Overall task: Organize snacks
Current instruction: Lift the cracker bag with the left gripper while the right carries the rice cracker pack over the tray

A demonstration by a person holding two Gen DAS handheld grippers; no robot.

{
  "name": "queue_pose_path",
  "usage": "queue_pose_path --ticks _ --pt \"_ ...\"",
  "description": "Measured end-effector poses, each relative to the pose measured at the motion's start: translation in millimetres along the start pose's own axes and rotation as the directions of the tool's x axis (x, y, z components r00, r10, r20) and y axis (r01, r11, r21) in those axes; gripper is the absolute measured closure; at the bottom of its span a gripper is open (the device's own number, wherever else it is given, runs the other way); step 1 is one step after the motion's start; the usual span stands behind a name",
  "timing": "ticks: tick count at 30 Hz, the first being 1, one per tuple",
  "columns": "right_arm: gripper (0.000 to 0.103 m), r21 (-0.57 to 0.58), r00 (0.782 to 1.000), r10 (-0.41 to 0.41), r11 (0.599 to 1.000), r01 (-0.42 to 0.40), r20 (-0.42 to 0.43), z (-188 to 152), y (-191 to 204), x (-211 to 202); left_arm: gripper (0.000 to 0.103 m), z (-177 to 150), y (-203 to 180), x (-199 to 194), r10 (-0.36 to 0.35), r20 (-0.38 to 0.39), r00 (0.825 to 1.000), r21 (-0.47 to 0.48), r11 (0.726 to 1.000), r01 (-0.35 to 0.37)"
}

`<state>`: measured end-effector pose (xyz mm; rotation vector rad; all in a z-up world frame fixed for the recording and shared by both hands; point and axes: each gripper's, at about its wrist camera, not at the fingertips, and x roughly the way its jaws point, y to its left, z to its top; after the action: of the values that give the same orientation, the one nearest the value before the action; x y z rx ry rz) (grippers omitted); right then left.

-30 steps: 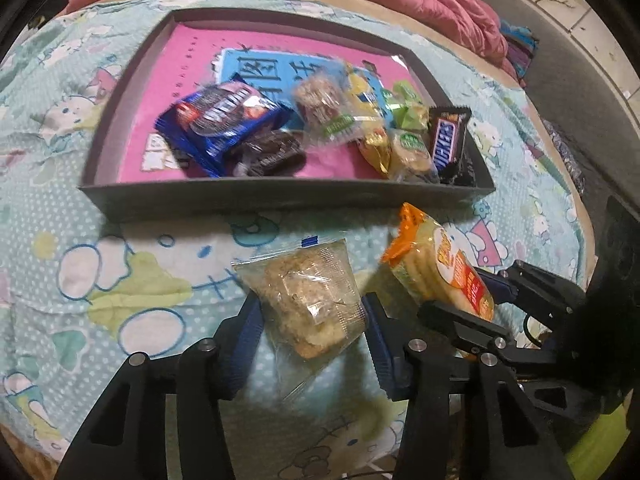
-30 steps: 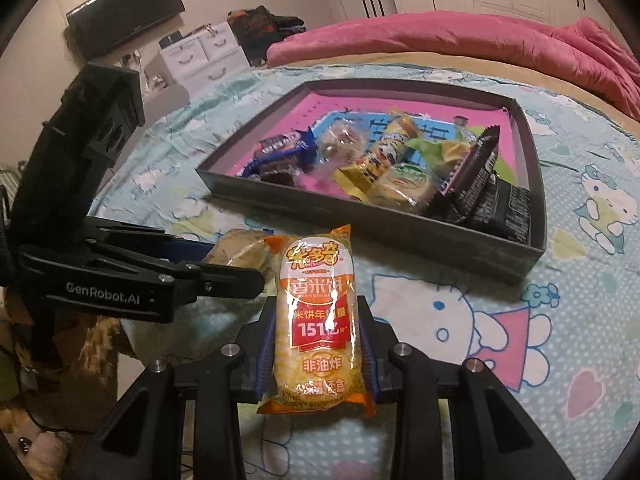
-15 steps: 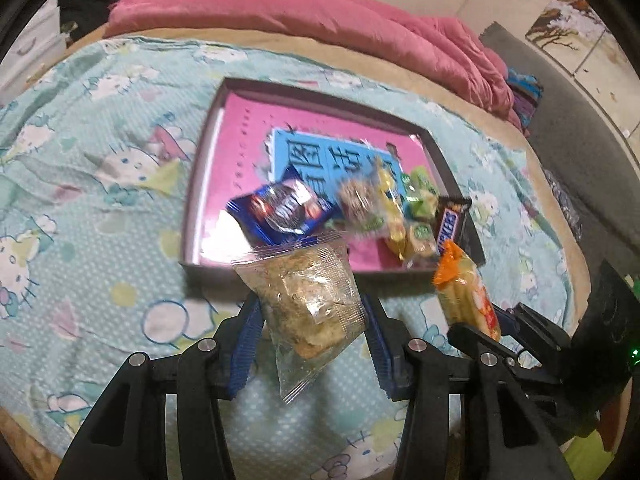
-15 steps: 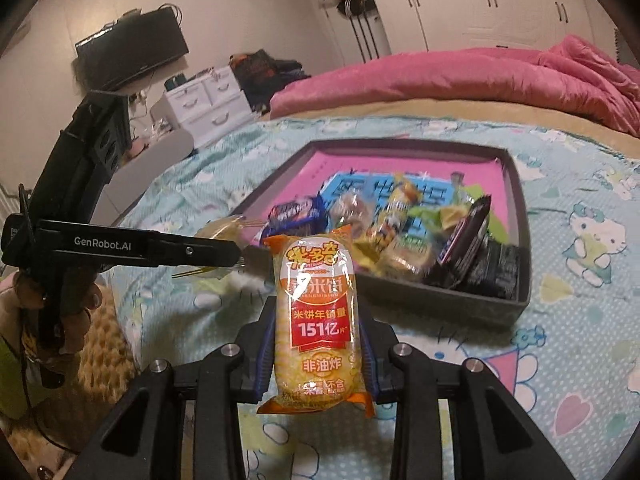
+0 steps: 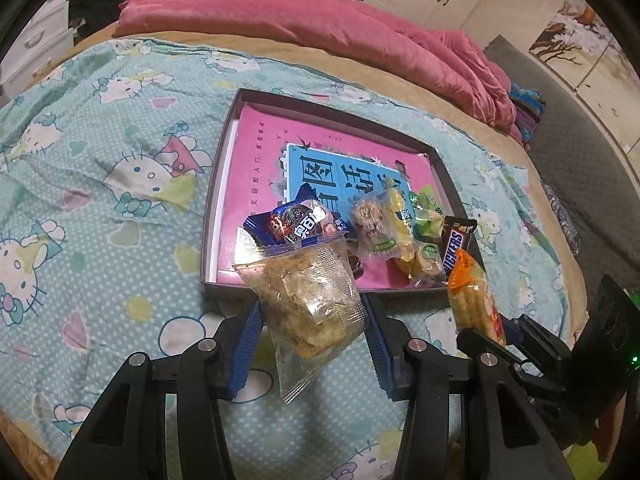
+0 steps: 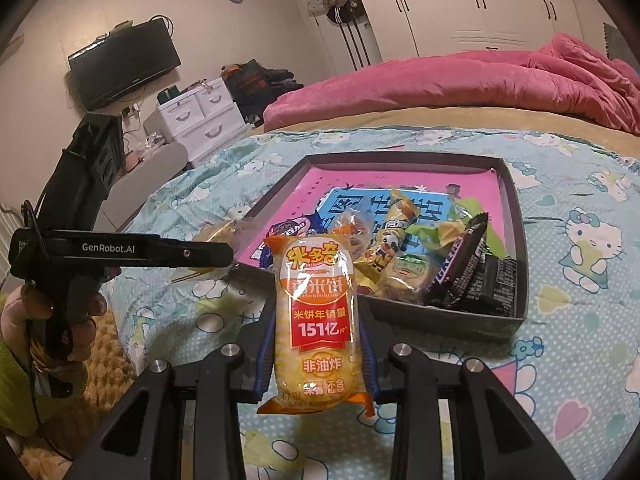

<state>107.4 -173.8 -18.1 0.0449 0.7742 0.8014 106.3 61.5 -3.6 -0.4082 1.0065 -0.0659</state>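
My left gripper [image 5: 312, 320] is shut on a clear bag of pale crumbly cake [image 5: 308, 296], lifted above the bedspread just short of the grey tray [image 5: 208, 216]. My right gripper [image 6: 316, 336] is shut on an orange and yellow rice cracker pack [image 6: 316, 320], held upright in the air near the tray [image 6: 520, 240]. In the left wrist view that cracker pack [image 5: 474, 300] shows at the right in the other gripper. The tray has a pink and blue floor and holds several snacks: a blue cookie pack [image 5: 292, 224], a Snickers bar [image 5: 454, 246], green and yellow sweets [image 5: 426, 210].
The tray lies on a bed with a turquoise cartoon-cat sheet [image 5: 100, 184]. A pink duvet [image 5: 320, 28] is bunched along the far side. A person's hand [image 6: 44, 316] holds the left gripper's handle. White drawers [image 6: 200, 116] and a TV [image 6: 124, 64] stand beyond the bed.
Both grippers have risen with their packs still held. The left one has pulled up and back, so the tray looks smaller and farther; the right view tilted up to show more of the room.
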Motion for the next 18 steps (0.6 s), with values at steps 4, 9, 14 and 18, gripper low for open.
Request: queue_pose_path --ticks 4,9,14,18 --pt "0.067 0.0 1.0 -0.001 1.0 0.001 -0.006 1.1 4.0 2.8 0.052 0.5 4.4 -3.2 -0.009 0.01 1.0 -0.01 1.0 0.009" --pt "0.067 0.004 1.0 -0.002 1.0 0.002 -0.005 3.1 9.2 5.2 0.052 2.4 11.7 -9.1 -0.014 0.026 1.0 -0.024 1.0 0.015" --pt "0.067 0.013 1.0 -0.008 1.0 0.008 -0.004 5.3 12.9 7.9 0.052 3.4 16.1 -12.5 -0.017 0.035 0.999 -0.034 0.999 0.018" --pt "0.067 0.024 1.0 -0.018 1.0 0.018 0.002 8.0 15.2 9.7 0.052 4.3 18.1 -14.8 -0.017 0.044 0.999 -0.035 0.999 0.019"
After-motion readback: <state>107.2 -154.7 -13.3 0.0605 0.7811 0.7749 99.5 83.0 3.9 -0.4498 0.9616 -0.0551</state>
